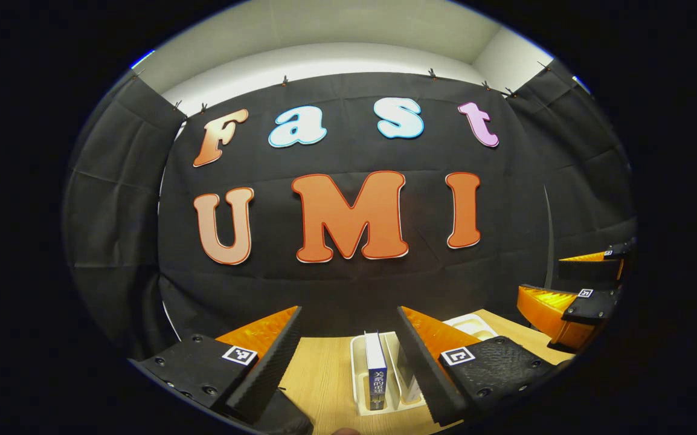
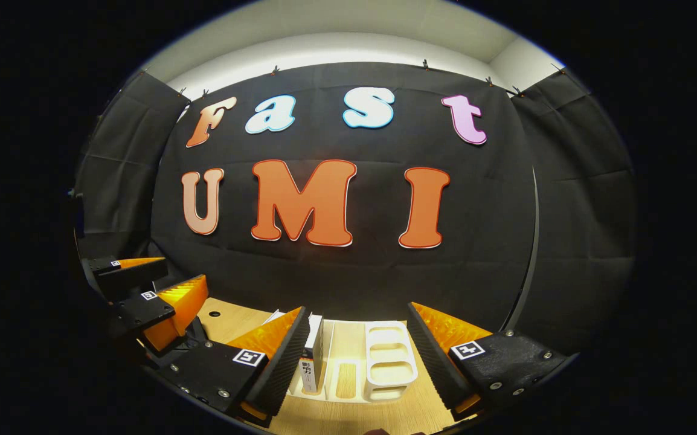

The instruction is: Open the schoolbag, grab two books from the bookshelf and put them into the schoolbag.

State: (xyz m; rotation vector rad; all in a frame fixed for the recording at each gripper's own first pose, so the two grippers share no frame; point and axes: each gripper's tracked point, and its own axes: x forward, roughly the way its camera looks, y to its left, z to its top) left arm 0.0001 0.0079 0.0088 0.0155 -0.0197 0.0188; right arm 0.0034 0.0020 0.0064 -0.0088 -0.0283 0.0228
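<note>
Bookshelf (image 1: 357, 362): we record a white plastic desktop rack with upright dividers, standing on the wooden surface (image 1: 324, 374) before the black cloth wall. In the right gripper view, the bookshelf (image 2: 388, 362) has open slots and rounded cut-out compartments at its right end.

Book, blue spine (image 1: 376, 370): upright in the bookshelf, spine facing us, white top edge.

Book, white spine (image 2: 310, 356): upright at the bookshelf's left end, dark side cover.
</note>
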